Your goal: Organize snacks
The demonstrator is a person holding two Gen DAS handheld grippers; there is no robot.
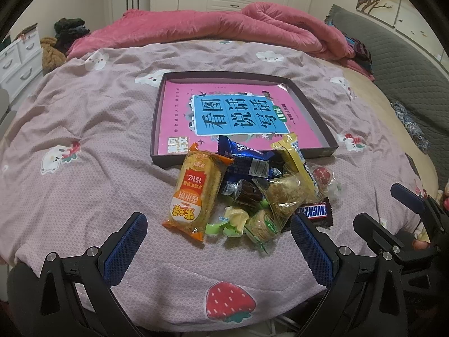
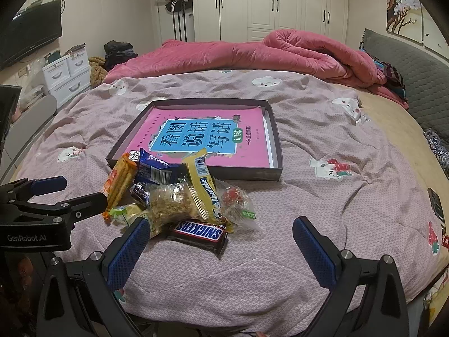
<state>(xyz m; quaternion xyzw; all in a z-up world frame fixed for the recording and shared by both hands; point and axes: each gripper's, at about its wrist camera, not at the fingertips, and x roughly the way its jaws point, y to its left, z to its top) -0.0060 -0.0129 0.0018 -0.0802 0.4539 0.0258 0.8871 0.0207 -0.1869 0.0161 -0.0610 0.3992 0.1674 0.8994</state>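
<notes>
On the bed (image 1: 84,118) ahead of me a pile of snacks (image 1: 247,191) lies at my 12 o'clock, just in front of the tray (image 1: 314,104), with the top packets overlapping the tray's near rim. A book (image 1: 233,112) lies flat inside the tray. In the pile, the rice cracker pack (image 1: 193,193) sits at 11 o'clock, the Snickers bar (image 2: 200,231) at 1 o'clock nearest me. Behind the tray, at 12 o'clock, a rolled quilt (image 1: 224,25) lies across the bed.
</notes>
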